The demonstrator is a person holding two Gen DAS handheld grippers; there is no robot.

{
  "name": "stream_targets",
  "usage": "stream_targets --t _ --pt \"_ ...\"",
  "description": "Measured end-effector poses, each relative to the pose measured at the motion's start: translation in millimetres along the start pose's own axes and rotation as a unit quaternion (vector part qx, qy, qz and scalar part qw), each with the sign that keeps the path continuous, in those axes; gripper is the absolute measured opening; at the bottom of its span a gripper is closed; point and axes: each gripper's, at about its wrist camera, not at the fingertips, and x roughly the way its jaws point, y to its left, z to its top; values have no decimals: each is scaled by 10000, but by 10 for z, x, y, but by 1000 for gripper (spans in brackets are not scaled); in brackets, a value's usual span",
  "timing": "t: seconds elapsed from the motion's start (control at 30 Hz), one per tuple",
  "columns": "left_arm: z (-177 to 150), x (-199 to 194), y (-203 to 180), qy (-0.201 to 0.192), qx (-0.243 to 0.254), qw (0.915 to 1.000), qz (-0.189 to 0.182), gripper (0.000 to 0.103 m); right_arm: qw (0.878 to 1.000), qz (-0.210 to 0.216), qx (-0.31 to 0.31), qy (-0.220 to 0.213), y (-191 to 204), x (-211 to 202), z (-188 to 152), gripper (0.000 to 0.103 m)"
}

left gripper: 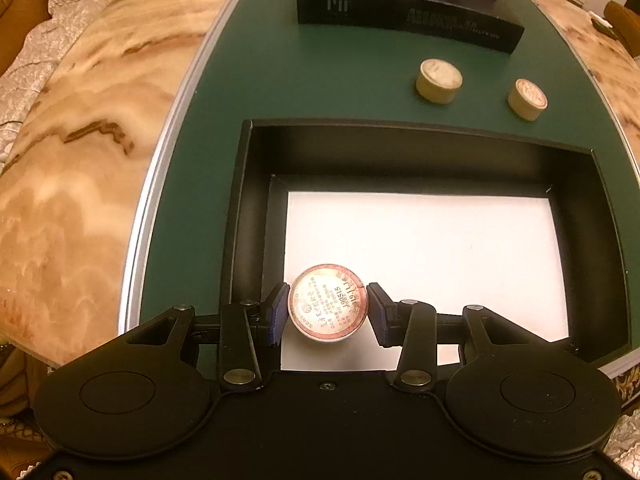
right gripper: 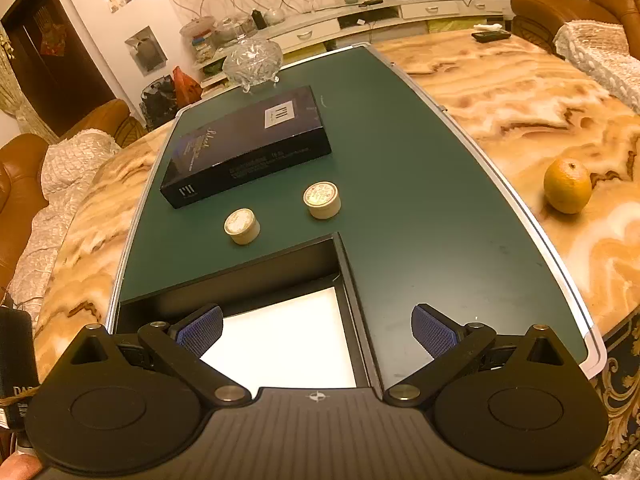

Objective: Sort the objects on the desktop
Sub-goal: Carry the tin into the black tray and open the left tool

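A round cream container with a red-rimmed printed lid [left gripper: 327, 303] sits between the fingers of my left gripper [left gripper: 327, 309], which is shut on it low over the white floor of the open black box [left gripper: 400, 130], near its front left corner. Two more round cream containers [left gripper: 439, 81] [left gripper: 527, 99] stand on the green mat [left gripper: 320, 80] beyond the box. In the right wrist view the same two containers [right gripper: 242, 226] [right gripper: 322, 199] stand past the box's rim [right gripper: 240, 268]. My right gripper [right gripper: 318, 332] hangs open and holds nothing above the box's right wall.
A closed dark flat box [right gripper: 248, 144] lies at the back of the mat. An orange [right gripper: 567, 186] rests on the marble table to the right. A glass bowl [right gripper: 253, 60] stands at the mat's far edge. Sofas surround the table.
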Motion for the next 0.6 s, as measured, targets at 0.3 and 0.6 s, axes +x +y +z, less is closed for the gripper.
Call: stream_targets --t 0.3,0.6 --pt "-27 64 -33 -32 66 10000 52 41 9999 -28 -101 62 58 76 23 103" --pt "-56 56 -52 -76 91 9999 -13 45 9995 -90 -288 106 120 192 116 103"
